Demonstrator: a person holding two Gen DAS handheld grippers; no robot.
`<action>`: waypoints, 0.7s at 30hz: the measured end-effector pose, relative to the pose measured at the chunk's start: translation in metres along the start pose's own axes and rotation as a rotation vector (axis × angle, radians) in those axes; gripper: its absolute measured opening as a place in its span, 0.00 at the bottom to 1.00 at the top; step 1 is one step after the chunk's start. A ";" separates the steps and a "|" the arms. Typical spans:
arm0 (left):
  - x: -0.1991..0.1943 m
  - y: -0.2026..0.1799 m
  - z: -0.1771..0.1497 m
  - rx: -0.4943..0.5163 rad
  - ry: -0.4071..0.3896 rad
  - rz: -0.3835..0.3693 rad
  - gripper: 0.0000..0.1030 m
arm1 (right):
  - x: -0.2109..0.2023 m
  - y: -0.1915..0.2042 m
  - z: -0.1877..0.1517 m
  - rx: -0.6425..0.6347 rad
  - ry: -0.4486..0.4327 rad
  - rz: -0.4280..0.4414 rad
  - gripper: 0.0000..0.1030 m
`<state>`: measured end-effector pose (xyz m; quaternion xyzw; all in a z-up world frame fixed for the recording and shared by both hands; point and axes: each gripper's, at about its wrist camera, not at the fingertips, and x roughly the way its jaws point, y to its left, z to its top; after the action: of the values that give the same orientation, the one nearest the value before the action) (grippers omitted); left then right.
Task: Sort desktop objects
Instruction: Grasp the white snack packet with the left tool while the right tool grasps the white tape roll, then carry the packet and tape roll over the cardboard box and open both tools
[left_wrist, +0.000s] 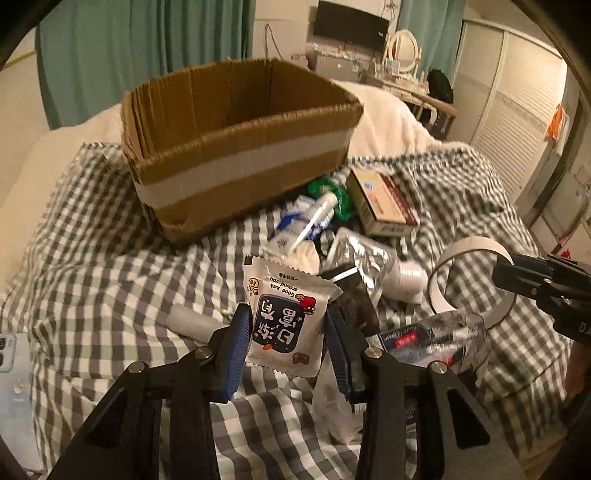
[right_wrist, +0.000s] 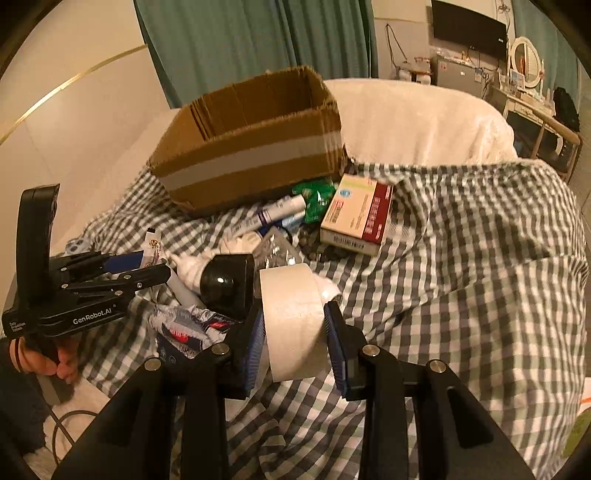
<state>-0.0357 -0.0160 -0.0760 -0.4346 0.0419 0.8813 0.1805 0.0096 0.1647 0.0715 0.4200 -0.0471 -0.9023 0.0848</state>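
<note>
My left gripper (left_wrist: 288, 332) is shut on a white snack packet (left_wrist: 286, 317) with a dark blue label, held above the checked cloth. My right gripper (right_wrist: 295, 332) is shut on a roll of white tape (right_wrist: 293, 321); the roll also shows in the left wrist view (left_wrist: 469, 280). An open cardboard box (left_wrist: 236, 144) with a white tape band stands beyond both, also in the right wrist view (right_wrist: 251, 147). Between box and grippers lies a pile: a red and cream carton (right_wrist: 356, 214), a green wrapper (right_wrist: 314, 199), white tubes (right_wrist: 277, 214) and a foil pouch (left_wrist: 364, 254).
The checked cloth (right_wrist: 461, 277) covers a bed, with a white blanket (right_wrist: 413, 118) behind. A crumpled silver-red packet (left_wrist: 432, 339) lies by my left gripper. A white tube (left_wrist: 192, 319) lies at the left. A black round-lens device (right_wrist: 227, 284) sits near the tape.
</note>
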 end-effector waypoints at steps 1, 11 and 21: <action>-0.002 0.000 0.002 0.000 -0.008 -0.002 0.40 | -0.004 0.001 0.002 -0.003 -0.011 -0.003 0.30; -0.035 -0.004 0.028 -0.003 -0.128 -0.012 0.40 | -0.036 0.007 0.024 -0.027 -0.102 -0.013 0.30; -0.059 -0.008 0.066 -0.006 -0.243 -0.023 0.40 | -0.060 0.011 0.052 -0.045 -0.175 -0.031 0.27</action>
<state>-0.0493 -0.0098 0.0115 -0.3255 0.0121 0.9255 0.1933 0.0084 0.1666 0.1515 0.3383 -0.0275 -0.9376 0.0758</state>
